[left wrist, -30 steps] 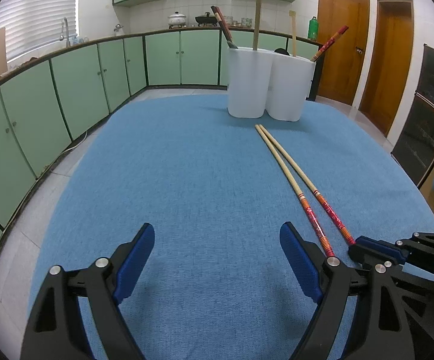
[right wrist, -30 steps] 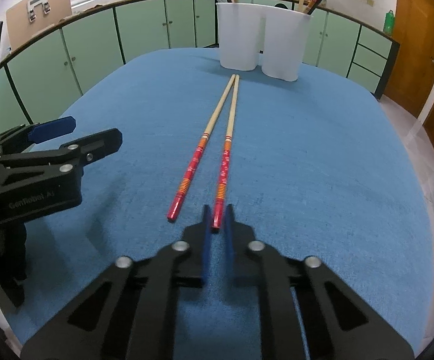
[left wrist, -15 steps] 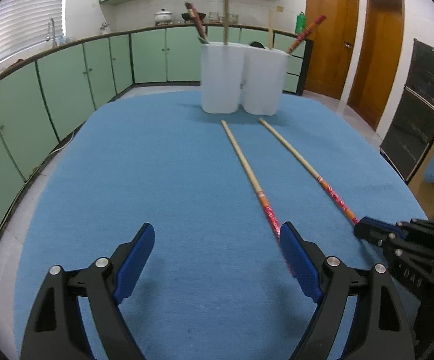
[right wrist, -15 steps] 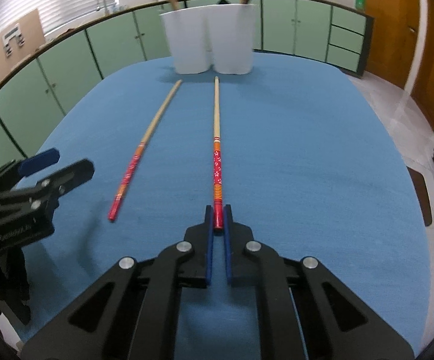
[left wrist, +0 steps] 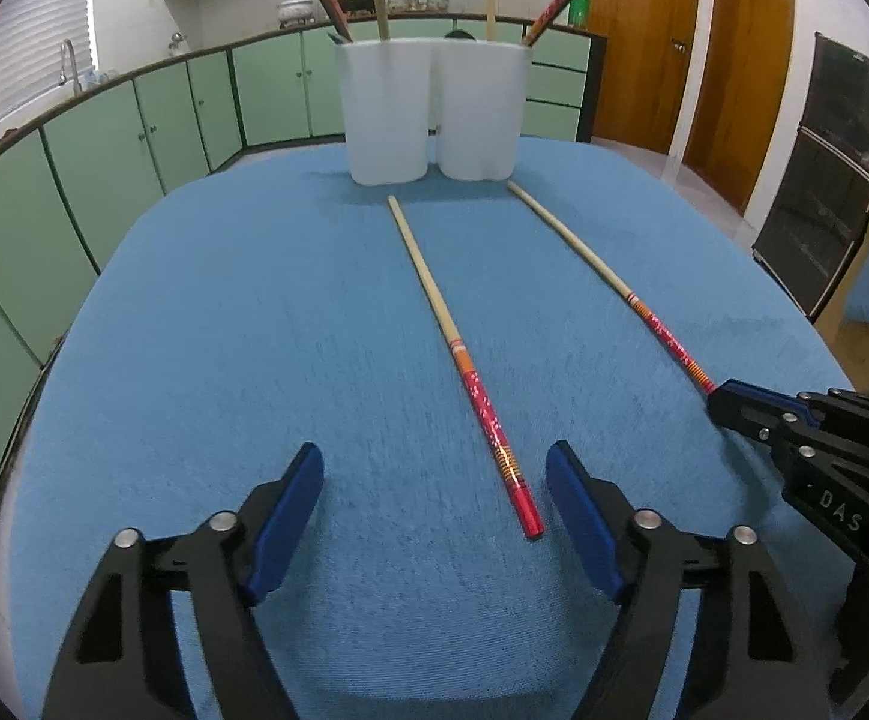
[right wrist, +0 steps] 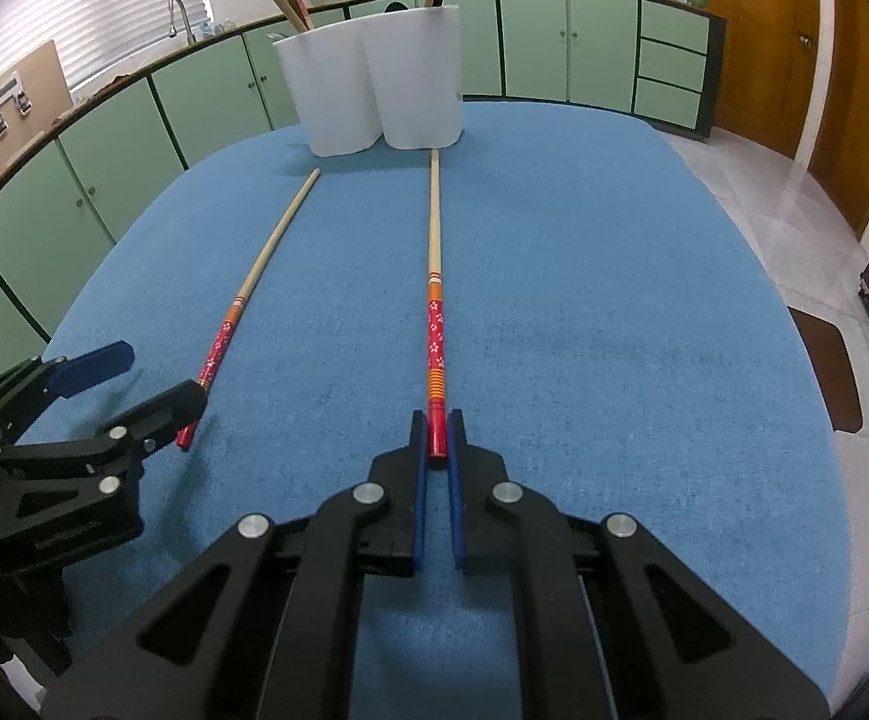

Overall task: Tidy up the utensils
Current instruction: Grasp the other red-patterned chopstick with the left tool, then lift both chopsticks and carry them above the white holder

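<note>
left wrist view: the two chopsticks that lay side by side a second ago are now spread apart; left chopstick (left wrist: 464,354) runs from just in front of the white holder (left wrist: 431,114) back toward the left gripper (left wrist: 434,498); its red end now sits between the jaws, close to the right-hand pad, not pinched; jaws have just been closing, wide gap left; right chopstick (left wrist: 614,285) angles off from the holder to the right gripper (left wrist: 728,399), which clamps its red end.

right wrist view: right gripper (right wrist: 434,444) jaws fully closed on the red end of the right chopstick (right wrist: 434,300); far tip nearly touches the holder (right wrist: 374,90); left chopstick (right wrist: 254,288) lies flat on the blue tabletop (right wrist: 614,300), tip short of the holder, red end at the left gripper (right wrist: 134,378).

read: pair separated, one secured, other lined up for grab; next is lift and drop into the holder, which already has utensils.
</note>
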{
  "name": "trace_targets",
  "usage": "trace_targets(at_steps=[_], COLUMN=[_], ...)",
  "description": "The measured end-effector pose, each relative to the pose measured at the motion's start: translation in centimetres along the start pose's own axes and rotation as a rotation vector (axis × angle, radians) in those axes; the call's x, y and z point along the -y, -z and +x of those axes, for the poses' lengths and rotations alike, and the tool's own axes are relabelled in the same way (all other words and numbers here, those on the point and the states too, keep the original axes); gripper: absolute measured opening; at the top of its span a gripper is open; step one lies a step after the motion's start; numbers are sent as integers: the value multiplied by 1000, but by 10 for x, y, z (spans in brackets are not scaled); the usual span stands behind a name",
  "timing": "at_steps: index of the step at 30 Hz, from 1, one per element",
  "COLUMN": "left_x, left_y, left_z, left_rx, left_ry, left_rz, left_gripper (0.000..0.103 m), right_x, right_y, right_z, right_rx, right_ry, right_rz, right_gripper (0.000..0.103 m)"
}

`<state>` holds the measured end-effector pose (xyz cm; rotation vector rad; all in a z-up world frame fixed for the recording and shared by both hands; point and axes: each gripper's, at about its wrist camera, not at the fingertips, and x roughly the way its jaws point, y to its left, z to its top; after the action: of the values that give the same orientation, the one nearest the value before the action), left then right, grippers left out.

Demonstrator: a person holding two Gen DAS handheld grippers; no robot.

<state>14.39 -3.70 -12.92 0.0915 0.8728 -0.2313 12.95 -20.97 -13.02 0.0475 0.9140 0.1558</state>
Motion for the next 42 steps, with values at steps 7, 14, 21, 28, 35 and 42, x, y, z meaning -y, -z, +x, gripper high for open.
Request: trace_targets(at_steps=[7,14,21,28,35,42], left_x=[3,0,-3,-6,-9,-14], left_y=[1,2,2,1,-11,-37], left_z=[2,0,-1,-6,-39,-82], left_rx=[-16,-4,-1,20,105,222], left_ry=[-3,10,18,20,-1,1], left_rz=[8,-11,-29,-38,-26,-21], left_gripper=[60,23,7,6,6,6], right_x=[-5,-6,-9,-10,-12,-17], right_y=[0,0,0,-1,-14,-40], right_z=[1,3,3,-2,-33,-72], right_rx=[0,1,5,23,92,181], right_ry=[-7,-6,5,2,6,-9], right_rz=[-16,-25,-33,-26,-57,-95], right_gripper=[6,6,6,5,5,5])
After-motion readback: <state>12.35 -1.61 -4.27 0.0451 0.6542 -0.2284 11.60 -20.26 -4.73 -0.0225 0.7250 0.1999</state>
